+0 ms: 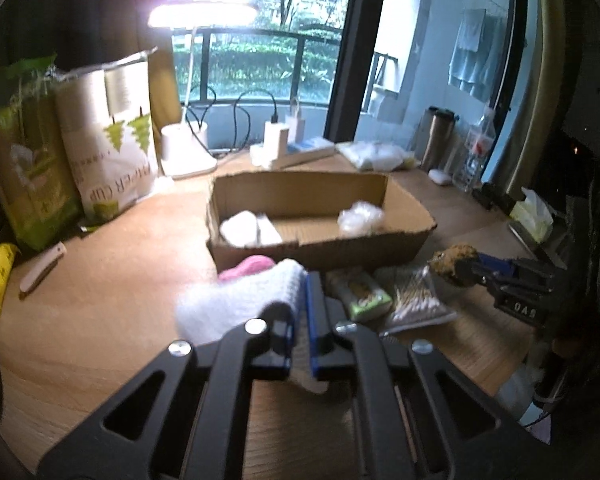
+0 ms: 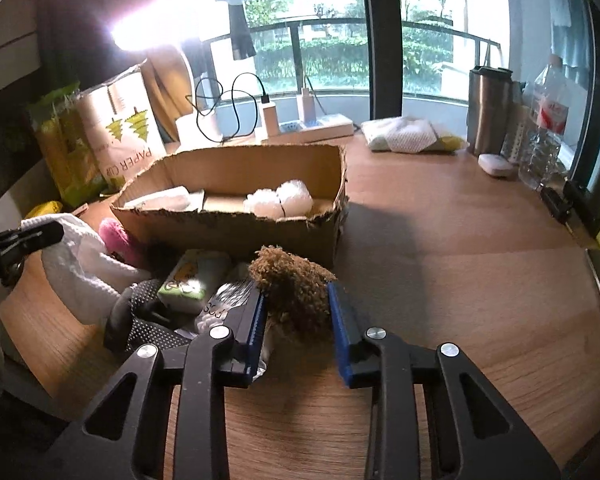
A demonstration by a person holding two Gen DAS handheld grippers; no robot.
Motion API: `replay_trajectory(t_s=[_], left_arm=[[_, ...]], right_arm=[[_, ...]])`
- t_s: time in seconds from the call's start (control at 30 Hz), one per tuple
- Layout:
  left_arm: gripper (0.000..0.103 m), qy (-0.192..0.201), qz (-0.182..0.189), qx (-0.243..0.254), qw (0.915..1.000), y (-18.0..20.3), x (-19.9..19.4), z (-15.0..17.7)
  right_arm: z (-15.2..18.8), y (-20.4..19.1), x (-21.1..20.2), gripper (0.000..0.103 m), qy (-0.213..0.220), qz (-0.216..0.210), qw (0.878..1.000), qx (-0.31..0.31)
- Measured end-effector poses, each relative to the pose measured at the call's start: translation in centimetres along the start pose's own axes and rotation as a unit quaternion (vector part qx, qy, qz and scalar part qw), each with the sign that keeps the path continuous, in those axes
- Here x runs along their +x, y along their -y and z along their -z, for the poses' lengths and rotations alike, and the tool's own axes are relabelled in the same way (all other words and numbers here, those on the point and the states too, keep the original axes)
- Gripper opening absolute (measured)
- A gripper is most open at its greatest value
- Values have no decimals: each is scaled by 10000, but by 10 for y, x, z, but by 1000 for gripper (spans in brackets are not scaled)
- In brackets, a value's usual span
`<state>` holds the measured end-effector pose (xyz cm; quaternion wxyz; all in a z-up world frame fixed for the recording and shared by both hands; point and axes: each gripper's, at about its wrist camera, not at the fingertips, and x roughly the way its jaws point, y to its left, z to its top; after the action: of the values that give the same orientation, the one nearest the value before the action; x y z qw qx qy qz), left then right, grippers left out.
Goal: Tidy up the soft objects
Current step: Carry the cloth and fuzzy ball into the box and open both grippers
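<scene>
Both grippers clamped on soft items in front of the cardboard box.

The left gripper (image 1: 300, 320) is closed tight on a white knitted cloth (image 1: 236, 300), which hangs from the pads above the wooden desk (image 1: 100, 280); a pink soft item (image 1: 248, 266) lies just behind it, against the front wall of the cardboard box (image 1: 320, 248). The right gripper (image 2: 296, 312) pinches a brown fuzzy clump (image 2: 292, 280) between its blue pads, just in front of the box's near right corner. Inside the box: a white folded item (image 1: 248, 228) at the left end and a white crinkled bundle (image 1: 360, 216) at the right. On the desk between the grippers lie a green packet (image 1: 360, 292) and a bag of cotton swabs (image 1: 416, 304). A paper cup bag (image 1: 112, 136) and a lamp (image 1: 188, 148) stand behind the box.
</scene>
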<state>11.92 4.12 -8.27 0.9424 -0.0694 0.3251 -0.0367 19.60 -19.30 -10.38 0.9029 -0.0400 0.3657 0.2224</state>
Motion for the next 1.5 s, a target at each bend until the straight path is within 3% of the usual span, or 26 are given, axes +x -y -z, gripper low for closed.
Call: replay_trajectory(t_s=[0.87,1.5], left_arm=[[5,1039,-152,64,9945,-8,-43,-72],[5,1143,-71,209,9932,-1,-25,-105]], right_arm=[[-40,5,-30,29,597,-25,9982,-6],[-63,12,-20,29,718,-175,9973,27]])
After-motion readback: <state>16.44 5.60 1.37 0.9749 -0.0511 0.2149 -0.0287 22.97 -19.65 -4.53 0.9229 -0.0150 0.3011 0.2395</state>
